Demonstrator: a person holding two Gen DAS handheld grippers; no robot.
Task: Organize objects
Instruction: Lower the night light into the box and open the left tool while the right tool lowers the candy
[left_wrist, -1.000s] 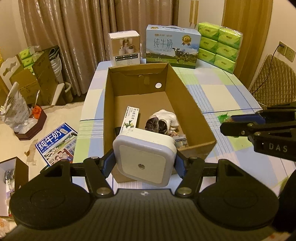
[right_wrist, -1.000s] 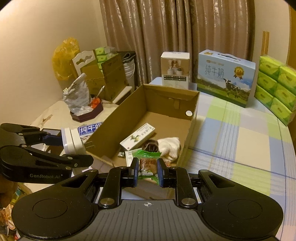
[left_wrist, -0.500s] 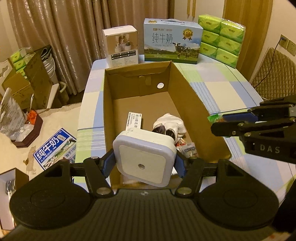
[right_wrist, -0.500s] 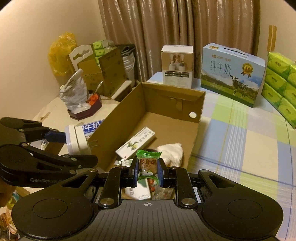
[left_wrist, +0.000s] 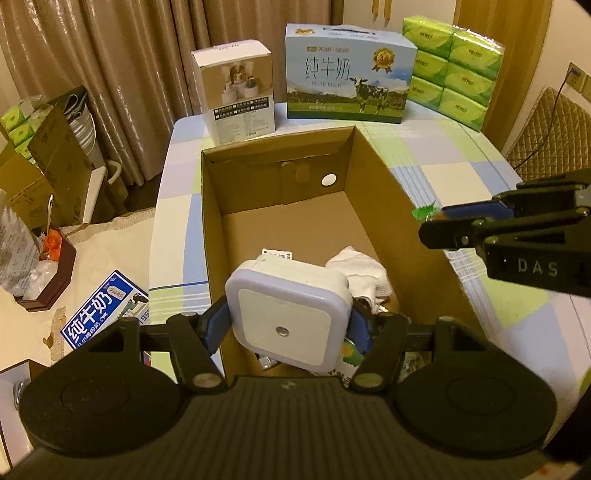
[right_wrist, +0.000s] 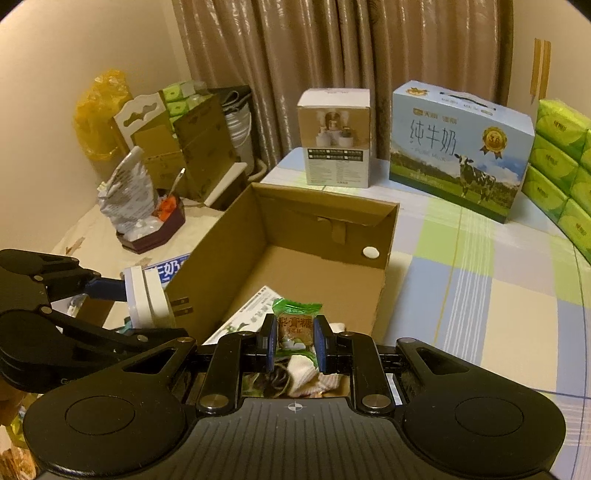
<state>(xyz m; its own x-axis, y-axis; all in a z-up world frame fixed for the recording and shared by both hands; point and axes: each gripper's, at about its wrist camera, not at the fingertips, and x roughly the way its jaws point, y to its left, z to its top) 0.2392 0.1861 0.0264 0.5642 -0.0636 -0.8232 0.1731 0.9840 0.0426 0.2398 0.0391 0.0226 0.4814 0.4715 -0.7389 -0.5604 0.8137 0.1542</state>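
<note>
While both loads hang over the cardboard box (left_wrist: 373, 177), nothing is released yet.
Left gripper (left_wrist: 288, 328) jaws clamp the night light (left_wrist: 286, 319); right gripper (right_wrist: 294, 339) jaws pinch the candy packet (right_wrist: 294, 325), each above the near end, likely for dropping in.

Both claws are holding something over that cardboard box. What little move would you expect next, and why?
Probably a short dip, then opening: the left claw grips a white night light and the right claw a wrapped candy, both above the open cardboard box already holding items.
</note>
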